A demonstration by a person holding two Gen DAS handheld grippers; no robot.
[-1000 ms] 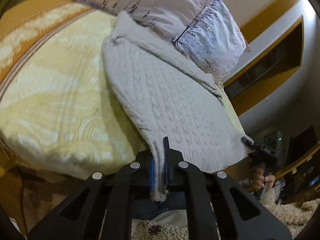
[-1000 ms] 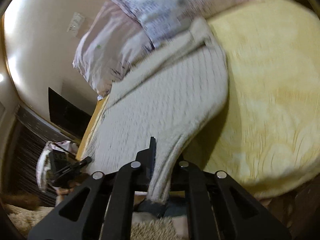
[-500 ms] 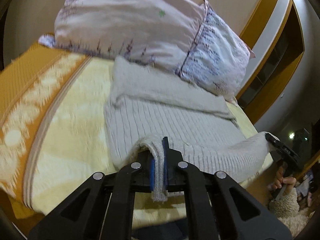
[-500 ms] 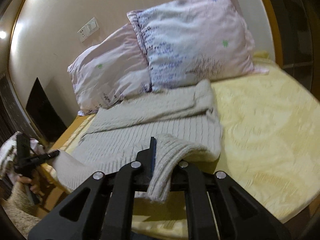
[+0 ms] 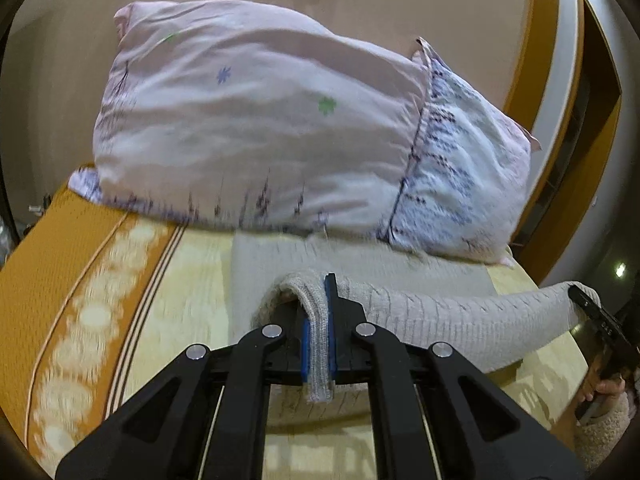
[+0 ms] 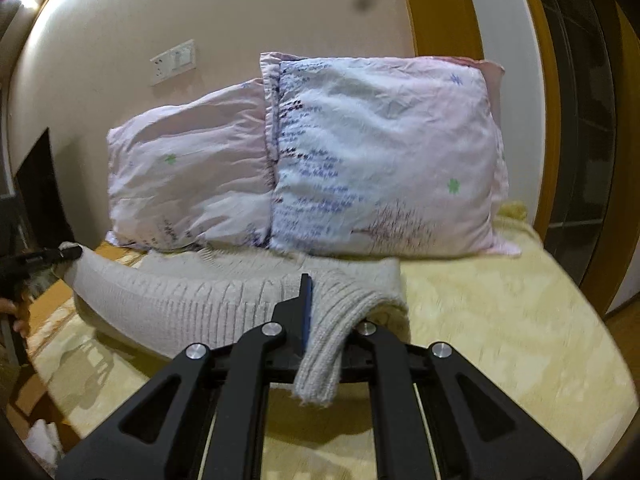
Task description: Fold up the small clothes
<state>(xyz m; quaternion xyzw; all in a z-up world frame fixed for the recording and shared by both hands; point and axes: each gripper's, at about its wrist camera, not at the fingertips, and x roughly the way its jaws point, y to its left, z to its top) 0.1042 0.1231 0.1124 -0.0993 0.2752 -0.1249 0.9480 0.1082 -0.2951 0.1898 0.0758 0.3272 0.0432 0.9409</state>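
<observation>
Here, a grey cable-knit sweater [image 5: 440, 320] lies across the yellow bedspread [image 6: 500, 300], its far part flat and touching the foot of two pink-and-white printed pillows [image 5: 260, 120] that lean against the wall. The hem runs crosswise between the two tools, so the garment's long axis points away from them toward the pillows. Each tool holds one hem corner lifted above the body of the sweater, and the raised hem sags in an arc between them.

The left gripper [image 5: 319, 336] is clenched on its corner: the ribbed edge is pinched between the blue-lined jaws, with a short tail hanging out behind them. The right gripper [image 6: 324, 328] is likewise clamped on the opposite corner, the knit bunched in the narrow gap and drooping toward the camera. In the left wrist view the right tool appears at the far end of the hem; in the right wrist view the left tool appears likewise.

Judgement: the fold is about half carried over. Both corners sit equally near the pillows, so the move ahead calls for an even, parallel advance; a lagging side would skew the fold.
</observation>
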